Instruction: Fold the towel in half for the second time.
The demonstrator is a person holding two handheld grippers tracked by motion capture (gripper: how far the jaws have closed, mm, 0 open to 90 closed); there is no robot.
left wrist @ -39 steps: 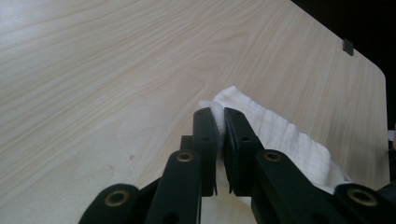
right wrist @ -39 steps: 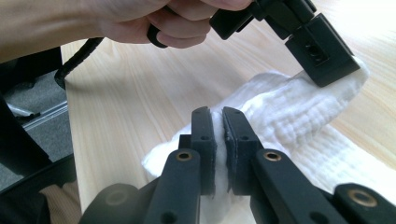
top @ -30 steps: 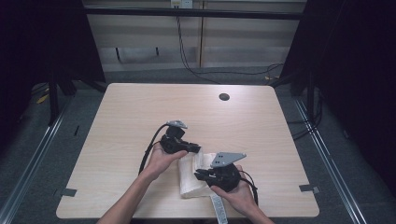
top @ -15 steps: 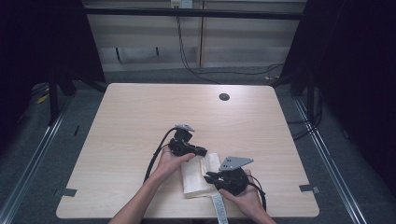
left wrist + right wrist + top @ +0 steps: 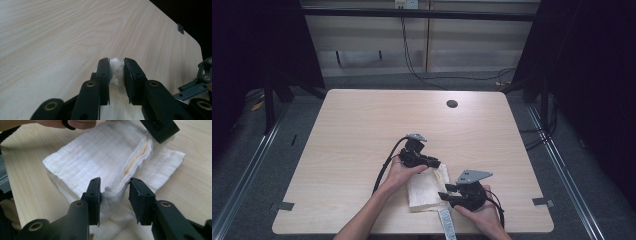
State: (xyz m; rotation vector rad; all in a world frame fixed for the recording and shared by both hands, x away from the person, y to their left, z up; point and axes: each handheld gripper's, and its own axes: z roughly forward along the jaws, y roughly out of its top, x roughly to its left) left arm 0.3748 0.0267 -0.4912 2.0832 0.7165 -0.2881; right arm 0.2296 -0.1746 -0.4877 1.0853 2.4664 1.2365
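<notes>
High view, lower centre of the frame: a folded white cloth [image 5: 426, 189] lies flat on the table [image 5: 362, 130], near its front edge, between the two hands. The left hand-held gripper [image 5: 435, 163] sits at the cloth's upper edge; the right hand-held gripper [image 5: 443, 196] sits at its lower right edge. Compared with one second earlier, both hands stand lower in the frame, nearer the front edge, and the cloth lies flatter on the table.

Left gripper view: the left hand-held gripper [image 5: 116, 72] has a bunched corner of the cloth [image 5: 116, 71] between its jaws. The jaws have just been opening and stand narrowly apart; the fabric fills the gap, and the right pad looks just clear of it.

Right gripper view: the right hand-held gripper [image 5: 115, 192] straddles a raised fold of the cloth [image 5: 105, 152]. Its jaws have just been opening; a plain gap shows between the fold and the right pad, so the cloth is no longer pinched. The left hand-held gripper's jaw tip appears at the upper right of this frame.
</notes>
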